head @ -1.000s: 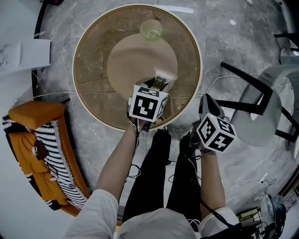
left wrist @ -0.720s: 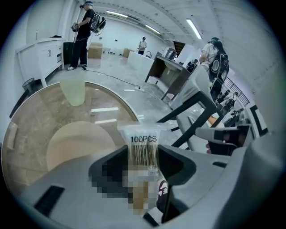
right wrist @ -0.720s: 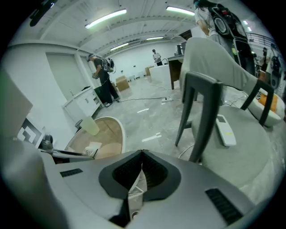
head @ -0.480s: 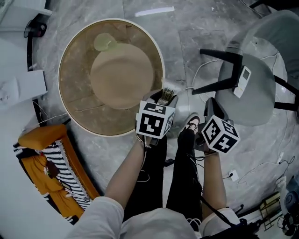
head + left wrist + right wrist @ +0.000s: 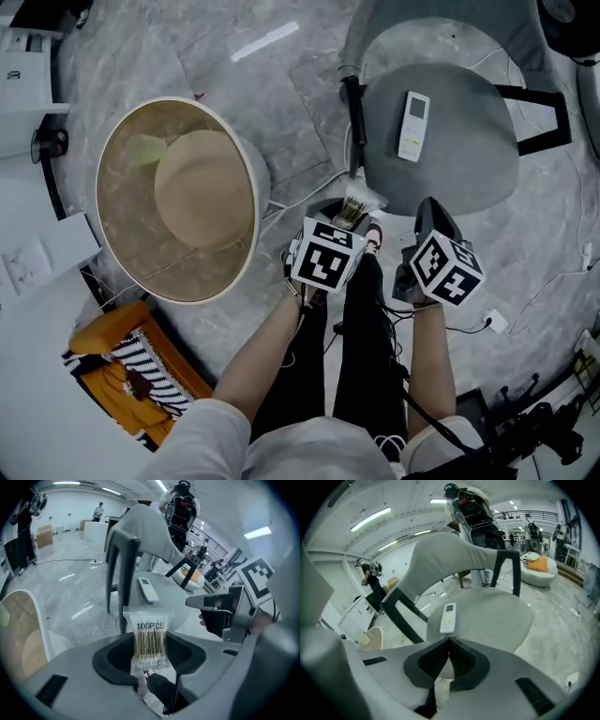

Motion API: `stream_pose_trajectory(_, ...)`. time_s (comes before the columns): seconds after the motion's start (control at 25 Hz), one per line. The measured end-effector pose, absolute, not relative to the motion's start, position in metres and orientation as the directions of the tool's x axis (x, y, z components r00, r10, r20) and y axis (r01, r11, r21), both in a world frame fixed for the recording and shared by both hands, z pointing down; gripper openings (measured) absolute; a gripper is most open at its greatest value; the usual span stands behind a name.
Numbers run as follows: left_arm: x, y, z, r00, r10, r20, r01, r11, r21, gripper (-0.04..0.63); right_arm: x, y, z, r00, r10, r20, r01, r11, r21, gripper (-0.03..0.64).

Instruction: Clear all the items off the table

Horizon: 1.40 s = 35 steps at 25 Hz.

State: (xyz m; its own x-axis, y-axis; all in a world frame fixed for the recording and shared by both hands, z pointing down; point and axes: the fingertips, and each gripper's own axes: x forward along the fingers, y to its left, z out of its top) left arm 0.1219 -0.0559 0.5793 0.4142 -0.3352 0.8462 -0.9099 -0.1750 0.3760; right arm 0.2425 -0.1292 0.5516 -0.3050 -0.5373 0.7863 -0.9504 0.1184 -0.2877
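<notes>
Close above the knees, gripping a clear packet of cotton swabs [image 5: 150,634] in the left tool [image 5: 149,654], jaws clamped on its lower half, top sticking up past them. Just beside it, to the right, holding nothing in the right tool [image 5: 449,641], jaws pressed together. Beyond both, facing a grey chair [image 5: 469,159] with a white remote [image 5: 412,125] lying flat on its seat. Off to the left, well apart from the packet, looking down on the round tabletop [image 5: 127,220] with a pale green cup [image 5: 142,150] on it.
</notes>
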Motion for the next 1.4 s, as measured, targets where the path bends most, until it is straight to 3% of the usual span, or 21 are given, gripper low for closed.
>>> stream_pose_trajectory(0.36,0.229,-0.126,0.574,0.446,-0.268,0.854,-0.874,-0.335,0.351,0.201,0.363,-0.153,0.549,-0.206,-0.588,0.782,-0.946,-0.086,-0.314,0.023)
stream_pose_trajectory(0.76,0.293,-0.223,0.600,0.388,-0.280,0.878,-0.898,-0.330,0.291,0.201,0.456,-0.189,0.558,-0.152,-0.600,0.786,-0.931,-0.181,-0.318,0.023)
stream_pose_trajectory(1.4,0.316,-0.290,0.658,0.311,-0.247,0.918,-0.915,-0.337,0.220,0.210,0.496,-0.192,0.595,-0.107,-0.556,0.824,-0.910,-0.279,-0.306,0.023)
